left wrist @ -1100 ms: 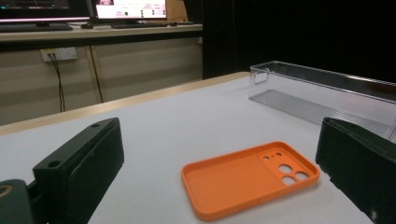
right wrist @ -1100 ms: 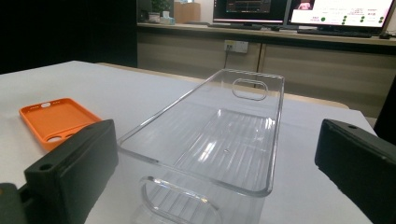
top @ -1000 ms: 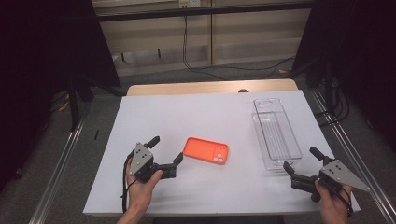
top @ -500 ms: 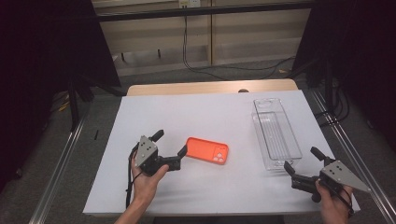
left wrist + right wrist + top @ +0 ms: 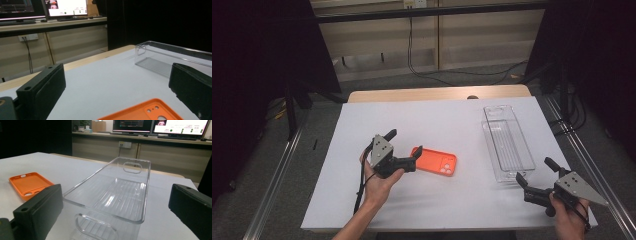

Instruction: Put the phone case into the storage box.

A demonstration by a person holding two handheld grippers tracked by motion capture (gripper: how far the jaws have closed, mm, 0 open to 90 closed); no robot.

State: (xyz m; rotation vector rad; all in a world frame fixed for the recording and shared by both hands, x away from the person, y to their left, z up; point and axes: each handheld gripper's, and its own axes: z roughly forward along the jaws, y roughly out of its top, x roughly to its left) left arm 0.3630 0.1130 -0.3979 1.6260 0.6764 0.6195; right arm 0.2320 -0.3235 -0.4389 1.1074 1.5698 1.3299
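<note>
The orange phone case lies flat on the white table, its near end between the spread jaws of the left gripper. This looks like the approach to a grasp; next, close on its edge. The right gripper, also spread, faces the clear bin. No writing is legible.

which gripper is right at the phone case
The left gripper, jaws open around the orange phone case's end; the right gripper sits by the clear bin.

On the table, the phone case lies left of the bin, seemingly well apart
</note>
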